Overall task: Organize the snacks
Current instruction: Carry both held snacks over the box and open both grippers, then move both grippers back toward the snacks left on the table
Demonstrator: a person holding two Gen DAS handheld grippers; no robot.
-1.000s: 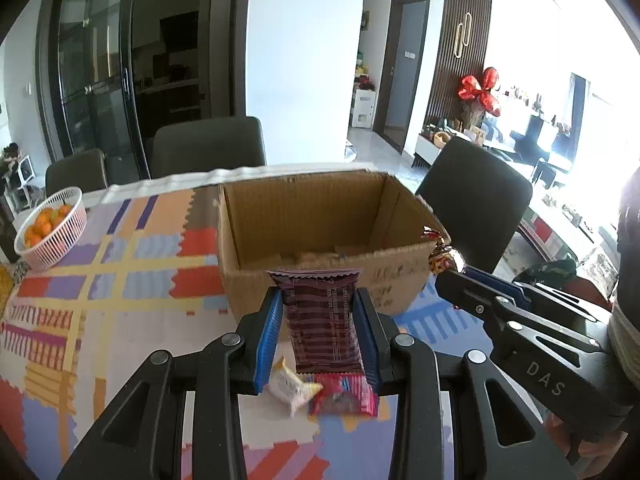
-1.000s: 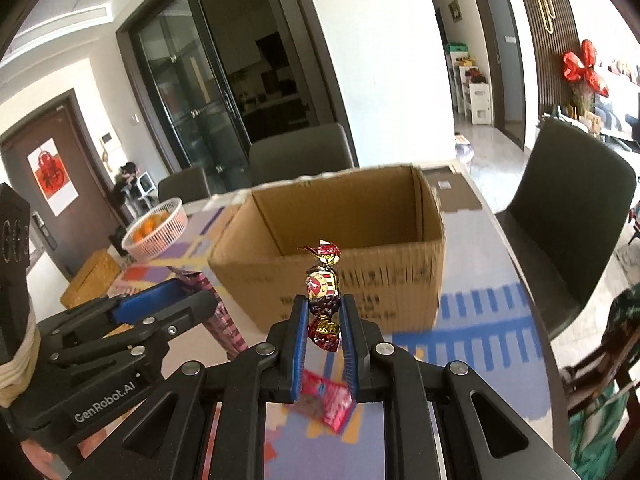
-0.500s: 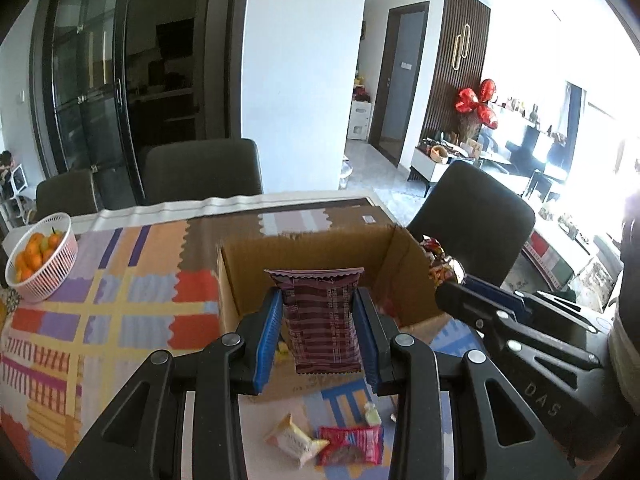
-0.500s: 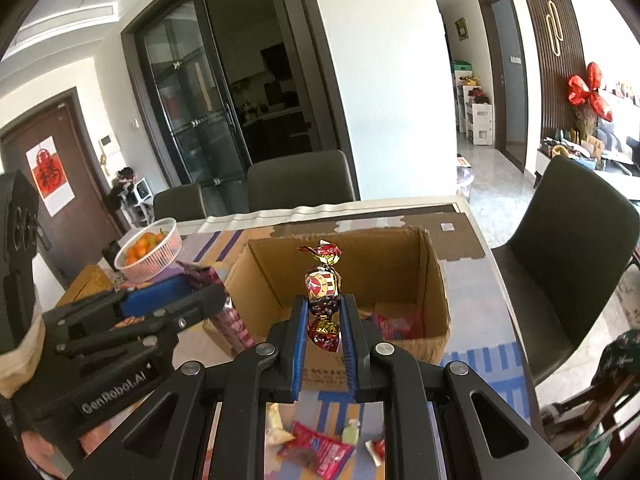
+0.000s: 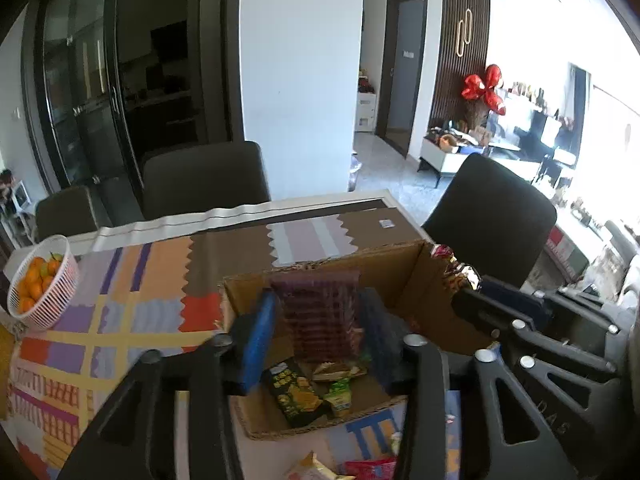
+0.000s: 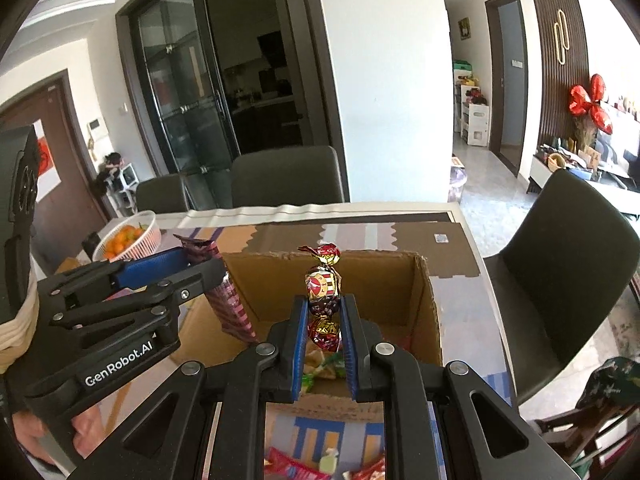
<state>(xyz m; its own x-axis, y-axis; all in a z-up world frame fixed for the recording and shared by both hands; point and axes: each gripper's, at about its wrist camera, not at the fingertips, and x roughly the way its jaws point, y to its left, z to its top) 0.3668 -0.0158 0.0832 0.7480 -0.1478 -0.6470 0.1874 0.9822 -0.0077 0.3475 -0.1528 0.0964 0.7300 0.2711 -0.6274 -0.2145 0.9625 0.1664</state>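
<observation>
Over the open cardboard box (image 5: 404,276) my left gripper (image 5: 318,300) has its jaws opening. A maroon striped snack packet (image 5: 322,332) stands blurred between the blue pads, with a gap on each side. In the right wrist view the same packet (image 6: 230,304) hangs beside the left gripper (image 6: 200,268) at the box's (image 6: 426,304) left wall. My right gripper (image 6: 323,304) is shut on a red and gold wrapped candy (image 6: 322,284) above the box's near side. That candy (image 5: 452,268) also shows at the box's right corner. Several snack packets (image 5: 298,396) lie inside.
A white basket of oranges (image 5: 40,288) sits at the table's left edge. Loose snacks (image 5: 368,468) lie on the patchwork tablecloth (image 5: 120,320) in front of the box. Dark chairs (image 5: 492,216) stand along the far and right sides.
Both grippers have moved forward from in front of the box to above its opening. The left jaws have widened around the maroon packet. The right grip on the candy is unchanged.
</observation>
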